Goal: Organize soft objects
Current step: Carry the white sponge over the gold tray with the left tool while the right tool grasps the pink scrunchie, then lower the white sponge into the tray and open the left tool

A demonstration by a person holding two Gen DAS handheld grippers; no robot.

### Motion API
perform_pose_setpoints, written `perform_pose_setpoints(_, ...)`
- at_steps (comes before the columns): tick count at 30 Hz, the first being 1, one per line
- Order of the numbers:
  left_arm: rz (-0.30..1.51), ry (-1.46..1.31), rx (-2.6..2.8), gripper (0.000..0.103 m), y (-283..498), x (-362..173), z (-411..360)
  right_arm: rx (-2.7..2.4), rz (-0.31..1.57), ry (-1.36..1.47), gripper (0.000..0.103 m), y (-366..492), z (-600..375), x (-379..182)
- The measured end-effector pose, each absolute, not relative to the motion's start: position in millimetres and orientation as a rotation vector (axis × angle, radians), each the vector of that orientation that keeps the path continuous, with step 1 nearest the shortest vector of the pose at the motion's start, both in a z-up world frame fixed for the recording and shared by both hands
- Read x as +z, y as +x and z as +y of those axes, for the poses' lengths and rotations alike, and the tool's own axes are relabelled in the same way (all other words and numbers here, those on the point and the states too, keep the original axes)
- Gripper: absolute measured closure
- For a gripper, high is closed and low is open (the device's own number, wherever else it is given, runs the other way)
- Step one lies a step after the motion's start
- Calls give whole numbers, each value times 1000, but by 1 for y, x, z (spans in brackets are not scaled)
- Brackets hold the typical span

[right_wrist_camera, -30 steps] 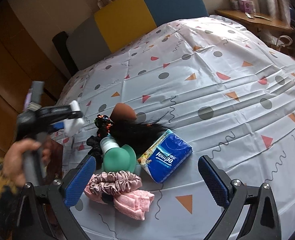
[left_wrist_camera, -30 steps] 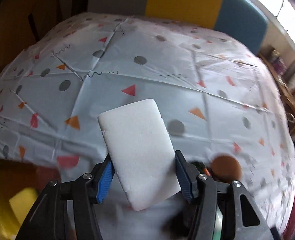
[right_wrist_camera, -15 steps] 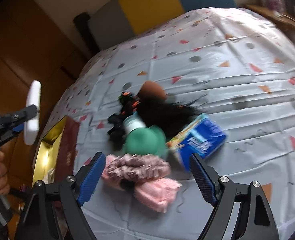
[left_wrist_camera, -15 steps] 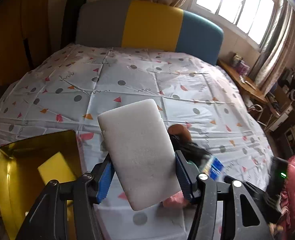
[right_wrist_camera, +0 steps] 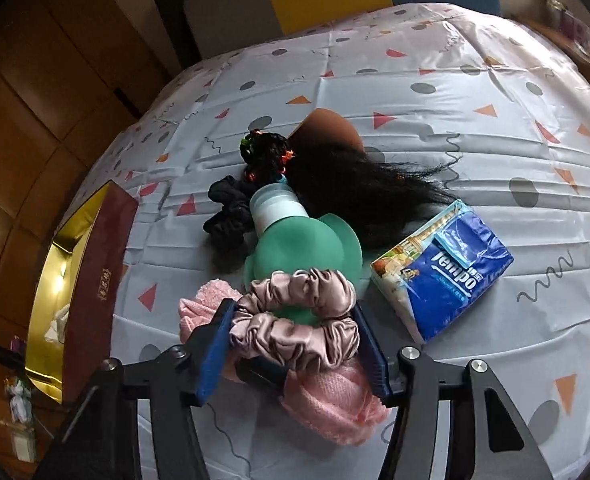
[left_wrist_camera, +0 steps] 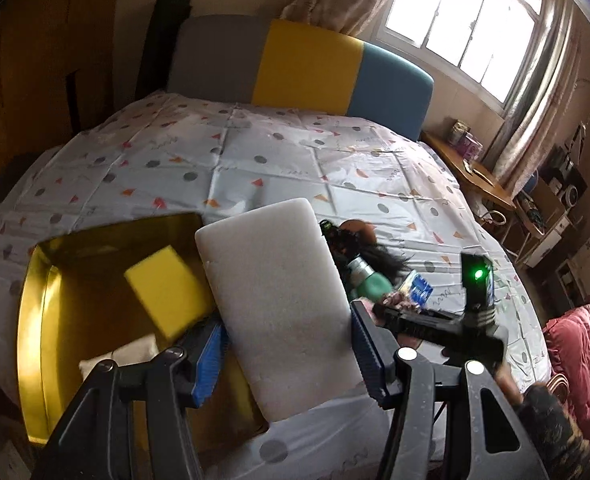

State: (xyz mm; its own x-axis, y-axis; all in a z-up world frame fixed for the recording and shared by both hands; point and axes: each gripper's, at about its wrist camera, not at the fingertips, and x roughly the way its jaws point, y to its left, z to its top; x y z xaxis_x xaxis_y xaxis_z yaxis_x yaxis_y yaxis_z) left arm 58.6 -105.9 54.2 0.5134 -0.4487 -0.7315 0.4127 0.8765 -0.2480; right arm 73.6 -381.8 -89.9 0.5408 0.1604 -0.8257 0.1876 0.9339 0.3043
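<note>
My left gripper (left_wrist_camera: 285, 354) is shut on a white sponge block (left_wrist_camera: 275, 304) and holds it over the near right corner of a gold-lined box (left_wrist_camera: 35, 320). A yellow sponge (left_wrist_camera: 167, 288) and a white cloth (left_wrist_camera: 119, 356) lie in that box. My right gripper (right_wrist_camera: 293, 350) has its blue pads on both sides of a pink satin scrunchie (right_wrist_camera: 295, 316), which lies on a pink towel (right_wrist_camera: 327, 400) on the patterned bed sheet (right_wrist_camera: 415, 60).
Behind the scrunchie lie a green bottle (right_wrist_camera: 299, 240), a black scrunchie (right_wrist_camera: 227, 216), black hair (right_wrist_camera: 355, 176), a brown pad (right_wrist_camera: 327, 124) and a blue Tempo tissue pack (right_wrist_camera: 443, 264). The box (right_wrist_camera: 91, 280) stands at the left. A headboard (left_wrist_camera: 307, 64) is behind.
My left gripper has swung left with the white sponge, so the gold box now lies under it. My right gripper has come down and closed in around the pink scrunchie.
</note>
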Motion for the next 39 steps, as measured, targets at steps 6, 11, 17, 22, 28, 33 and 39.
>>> perform_pose_setpoints(6,915,-99,-445,44,46,28,-64,-14,989,381,62,69,-384,-85)
perform_pose_setpoints(11,954,-131,-375,44,39,6,-30,-2,970,347,80,67,-379,-79)
perform_pose_setpoints(17,953,-195,-267,44,39,-2,13,23,944,293,82,64,-369,-69)
perform_pose_setpoints(22,945,-195,-202,44,46,-8,31,33,923,272,82,61,-365,-61)
perform_pose_setpoints(28,1007,-210,-187,44,73,-25,28,8,872,279,82,56,-371,-52)
perform_pose_setpoints(33,998,-210,-149,44,113,-23,24,3,875,261,82,57,-369,-51)
perform_pose_setpoints(39,1122,-183,-111,44,175,-57,22,-2,864,242,82,56,-368,-50)
